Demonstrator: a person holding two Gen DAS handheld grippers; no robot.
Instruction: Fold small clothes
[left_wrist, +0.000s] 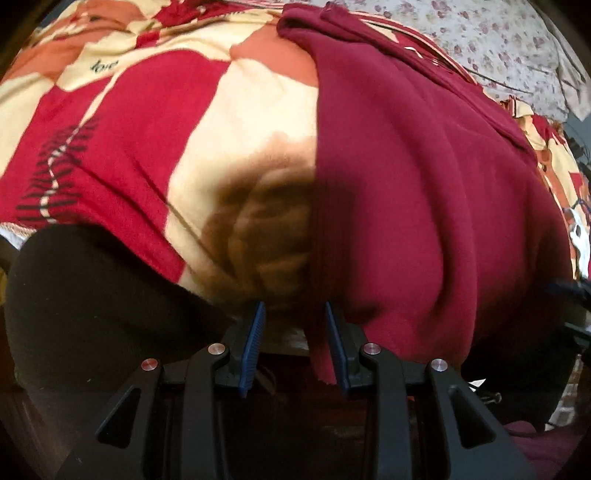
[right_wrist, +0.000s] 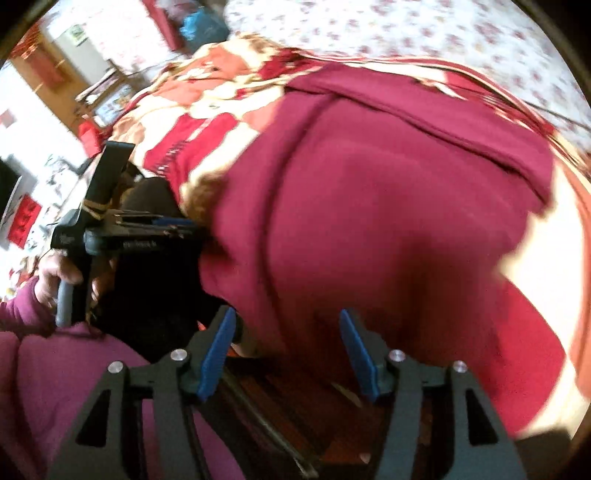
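A dark maroon knit garment (left_wrist: 424, 192) lies spread over a red, cream and orange patterned blanket (left_wrist: 155, 122) on a bed, its near edge hanging toward both cameras. The left tongs (left_wrist: 295, 314) stand released at that edge, blue pads clear of the cloth. The right tongs (right_wrist: 288, 325) are parted too, pressing on nothing. In the right wrist view, a hand (right_wrist: 55, 277) grips the left tool's handle.

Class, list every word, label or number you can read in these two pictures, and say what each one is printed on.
"love": black script on the red, cream and orange patterned blanket.
Pale lettering on the black left gripper body: too blurred to read.
Nothing else is legible.
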